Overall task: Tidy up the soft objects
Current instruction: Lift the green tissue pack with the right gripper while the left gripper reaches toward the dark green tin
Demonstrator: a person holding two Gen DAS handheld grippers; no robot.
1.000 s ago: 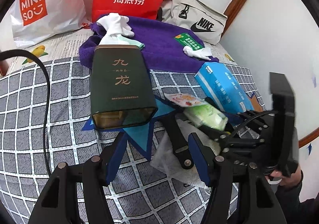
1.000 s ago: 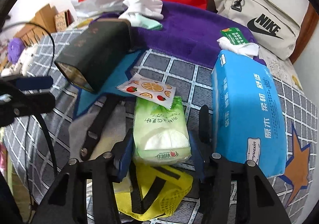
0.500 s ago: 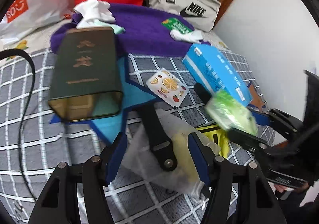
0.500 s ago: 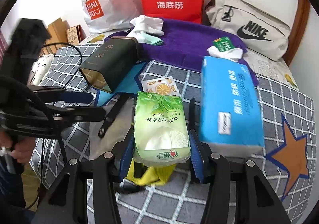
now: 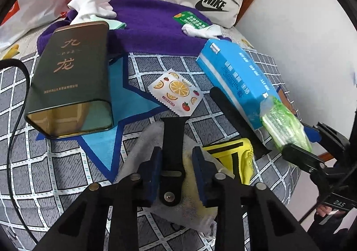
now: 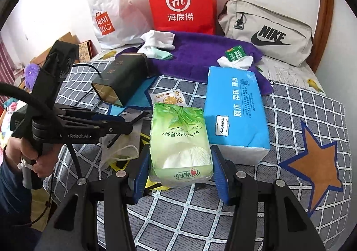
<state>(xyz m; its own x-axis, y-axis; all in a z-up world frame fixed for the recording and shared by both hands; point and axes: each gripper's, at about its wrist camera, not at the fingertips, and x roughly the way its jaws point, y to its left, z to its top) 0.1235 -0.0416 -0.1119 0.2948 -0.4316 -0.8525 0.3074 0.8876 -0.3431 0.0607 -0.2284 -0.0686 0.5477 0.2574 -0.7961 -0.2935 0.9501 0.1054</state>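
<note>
Green tissue pack (image 6: 180, 146), pinched in right tongs (image 6: 181, 173) beside blue tissue pack (image 6: 234, 110); left tongs (image 5: 176, 175) spread; soft wrapper may slip if squeezed loosely.

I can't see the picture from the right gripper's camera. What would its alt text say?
The right gripper clamps a green tissue pack lifted above a grey checked bedspread, beside a blue tissue pack. Behind lie a dark tin, a purple towel and shopping bags.

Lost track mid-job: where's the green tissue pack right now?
The green tissue pack is clamped in the right gripper, lifted above the quilt just left of the blue tissue pack.
</note>
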